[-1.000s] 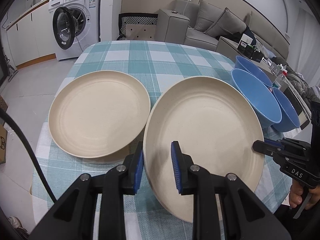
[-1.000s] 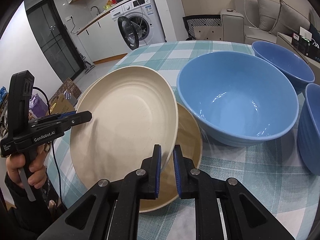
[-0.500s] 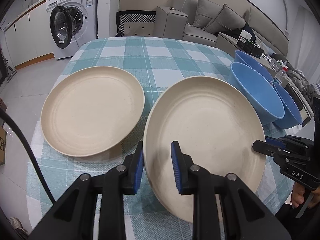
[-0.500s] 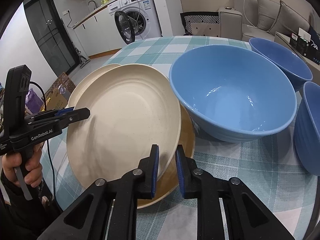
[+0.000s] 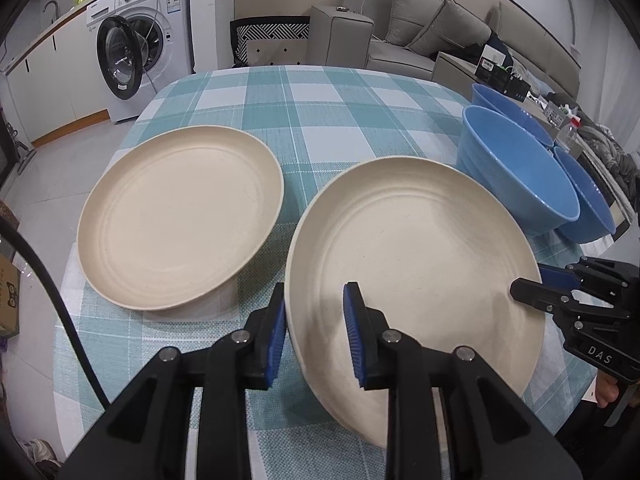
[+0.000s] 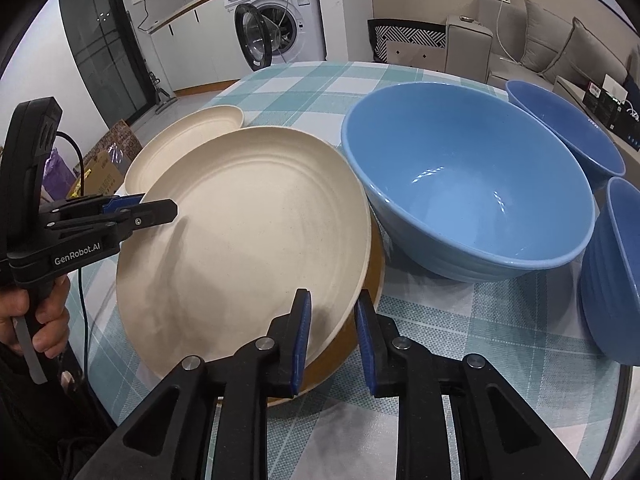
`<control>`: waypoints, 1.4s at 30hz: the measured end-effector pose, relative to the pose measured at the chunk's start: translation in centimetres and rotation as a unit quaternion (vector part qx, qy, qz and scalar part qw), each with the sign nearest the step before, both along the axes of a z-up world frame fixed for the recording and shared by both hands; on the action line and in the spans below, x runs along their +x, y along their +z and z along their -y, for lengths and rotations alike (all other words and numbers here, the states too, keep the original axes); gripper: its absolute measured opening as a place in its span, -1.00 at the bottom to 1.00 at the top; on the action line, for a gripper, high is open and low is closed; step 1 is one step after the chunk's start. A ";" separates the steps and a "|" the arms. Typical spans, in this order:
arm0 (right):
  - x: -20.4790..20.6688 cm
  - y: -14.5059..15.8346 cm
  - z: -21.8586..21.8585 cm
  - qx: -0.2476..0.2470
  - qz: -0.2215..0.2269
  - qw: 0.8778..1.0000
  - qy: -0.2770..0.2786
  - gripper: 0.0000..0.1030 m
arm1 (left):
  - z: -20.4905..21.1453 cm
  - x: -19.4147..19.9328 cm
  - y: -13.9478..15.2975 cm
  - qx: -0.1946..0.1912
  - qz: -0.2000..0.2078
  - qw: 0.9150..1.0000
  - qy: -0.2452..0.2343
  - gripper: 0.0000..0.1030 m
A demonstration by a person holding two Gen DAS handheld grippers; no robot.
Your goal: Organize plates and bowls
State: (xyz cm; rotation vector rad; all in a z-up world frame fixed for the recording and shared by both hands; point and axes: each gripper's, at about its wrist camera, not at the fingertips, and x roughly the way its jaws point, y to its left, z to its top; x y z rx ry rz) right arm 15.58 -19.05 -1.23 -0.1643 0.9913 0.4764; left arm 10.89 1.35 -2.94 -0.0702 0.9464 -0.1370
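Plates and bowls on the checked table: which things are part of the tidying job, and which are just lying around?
Part of the job: lifted cream plate, second cream plate, brown plate underneath, three blue bowls.

Just lying about: washing machine, sofa, cardboard box.

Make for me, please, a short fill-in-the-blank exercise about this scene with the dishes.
1. The blue bowls on the table number ___.
2. The left tool grips a cream ___ by its rim.
3. Behind the table, the washer's door stands ___.

Missing words: three; plate; open.
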 end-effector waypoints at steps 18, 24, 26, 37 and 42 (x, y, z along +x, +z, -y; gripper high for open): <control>-0.9 0.2 -0.3 -0.041 0.024 0.999 0.003 -0.40 | 1.9 -0.5 -0.4 0.058 -0.007 0.998 -0.022 -0.43; -1.1 0.1 -0.4 -0.041 0.026 0.999 0.009 -0.33 | 2.2 -0.6 -0.4 0.073 -0.007 0.997 -0.026 -0.38; -1.1 0.1 -0.6 -0.042 0.027 0.999 0.012 -0.27 | 2.3 -0.5 -0.6 0.074 -0.009 0.997 -0.026 -0.37; -1.0 0.1 -0.4 -0.038 0.025 0.999 0.015 0.00 | 2.0 -0.7 -0.1 0.057 -0.009 0.997 -0.043 0.03; -1.2 0.8 -0.3 -0.026 0.037 0.999 0.016 0.51 | 0.7 -1.0 1.1 0.037 0.003 0.999 -0.033 0.05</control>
